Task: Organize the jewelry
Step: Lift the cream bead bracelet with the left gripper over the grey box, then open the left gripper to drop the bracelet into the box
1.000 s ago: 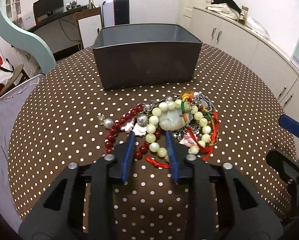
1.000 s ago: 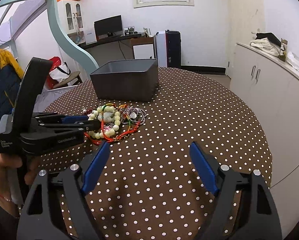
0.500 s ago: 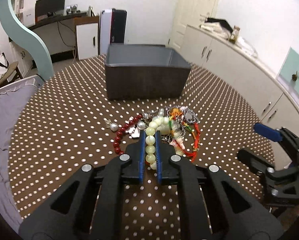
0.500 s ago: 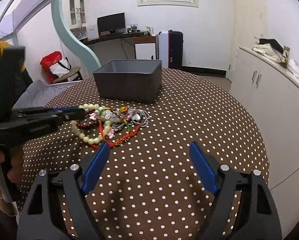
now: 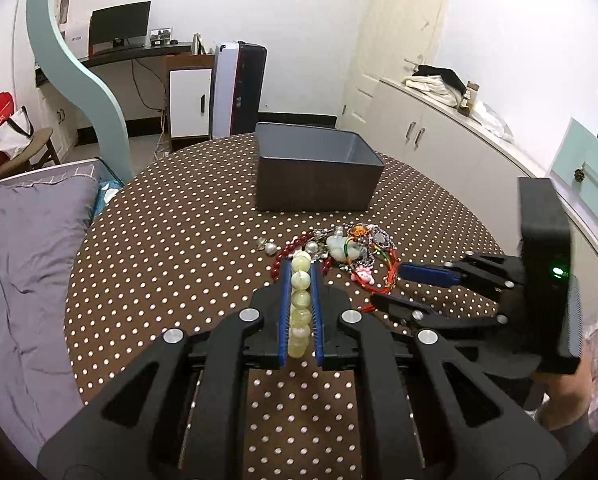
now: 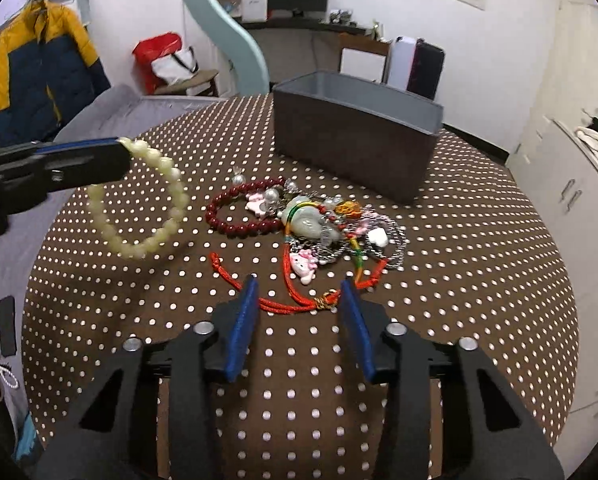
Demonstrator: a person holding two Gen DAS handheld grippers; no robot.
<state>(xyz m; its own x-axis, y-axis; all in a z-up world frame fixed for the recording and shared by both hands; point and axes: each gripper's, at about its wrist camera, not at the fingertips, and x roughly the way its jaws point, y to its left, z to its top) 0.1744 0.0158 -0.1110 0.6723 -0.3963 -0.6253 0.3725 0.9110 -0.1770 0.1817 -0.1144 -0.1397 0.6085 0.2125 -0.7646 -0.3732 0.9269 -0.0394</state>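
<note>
- Now the left gripper (image 5: 299, 280) is clenched on the pale bead bracelet (image 6: 147, 196), which hangs above the table (image 6: 479, 248), left of the jewelry pile (image 6: 319, 228).
- Carry it level over the far box (image 6: 355, 152); release inside.
- Right gripper (image 6: 299, 300), jaws apart, straddles the red cord (image 6: 283, 304).

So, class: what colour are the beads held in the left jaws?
Pale cream-yellow bead bracelet, clearest in the right wrist view.
</note>
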